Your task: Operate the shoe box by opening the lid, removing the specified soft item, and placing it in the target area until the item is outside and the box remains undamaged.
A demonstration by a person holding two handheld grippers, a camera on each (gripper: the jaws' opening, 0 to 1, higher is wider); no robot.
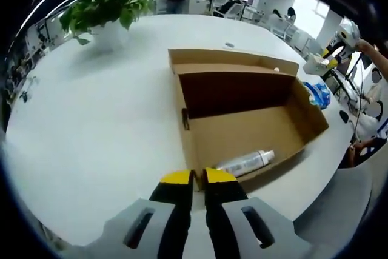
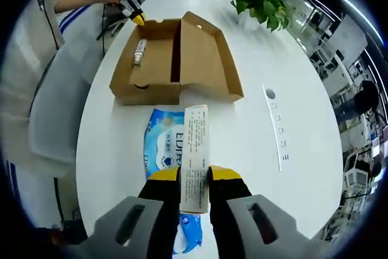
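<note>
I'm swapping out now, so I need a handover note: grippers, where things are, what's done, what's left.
Left gripper: shut, empty, at the near wall of the brown cardboard shoe box.
Right gripper: shut on the blue soft wipes pack by its white label flap, over the white table.
Done: the lid is open and the pack is out.
Left: release the pack. A white tube lies inside the box.

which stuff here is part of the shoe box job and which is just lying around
Job: shoe box, lid open; blue soft pack on the table, its paper strip held by the right gripper; left gripper.
Lying about: white tube in the box; potted plant.
</note>
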